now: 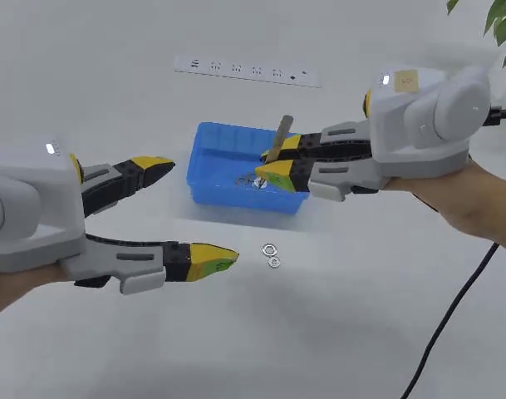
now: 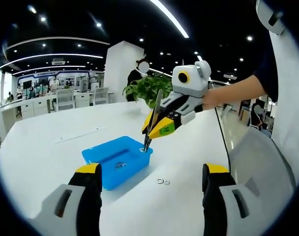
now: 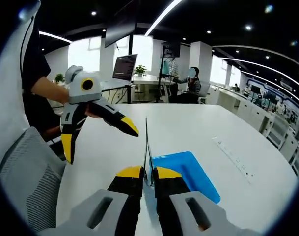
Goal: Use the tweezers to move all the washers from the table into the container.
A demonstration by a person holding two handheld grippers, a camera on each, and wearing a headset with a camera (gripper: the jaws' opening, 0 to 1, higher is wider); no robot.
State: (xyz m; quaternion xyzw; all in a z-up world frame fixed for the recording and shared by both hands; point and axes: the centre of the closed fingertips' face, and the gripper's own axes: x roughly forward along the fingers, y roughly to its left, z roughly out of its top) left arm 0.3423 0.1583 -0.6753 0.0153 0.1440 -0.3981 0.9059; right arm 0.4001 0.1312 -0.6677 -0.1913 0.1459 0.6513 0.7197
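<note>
– Fingers [image 1: 144,169] on left gripper [image 1: 190,212]: spread wide, empty, hovering above bench [image 1: 236,349] to the left of blue container [image 1: 236,199].
– Noted. Contents of container?
– One washer [image 2: 121,165] visible on its floor. Two more washers [image 1: 272,256] loose on bench just in front of it, touching or nearly so.
– Right side?
– Tweezers [image 1: 279,137] pinched between pressed-together fingers [image 1: 319,176] of right gripper [image 1: 279,160], tips down inside container near its front right corner. Washer at the tips or not: cannot tell.
– Hazards from here?
– First, twist or slip of tweezers in the grip. Cause: thin smooth shaft against broad fingers. Result: missed pick.
– Second, trouble with the pair on bench. Cause: lying so close together. Likely outcome: one nudged away while pinching the other, or both lifted and one shed short of the rim.
– Third, flat thin washers on smooth bench, hard to get under. Too steep an approach likely to flick one clear.
– Fourth, tweezer tips catching front wall on the way out and shoving the container. Recommend steadying with free left gripper.
– Anything else?
– Cable [image 1: 452,316] trailing from right gripper. Possible drag on the hand during fine placement.
</note>
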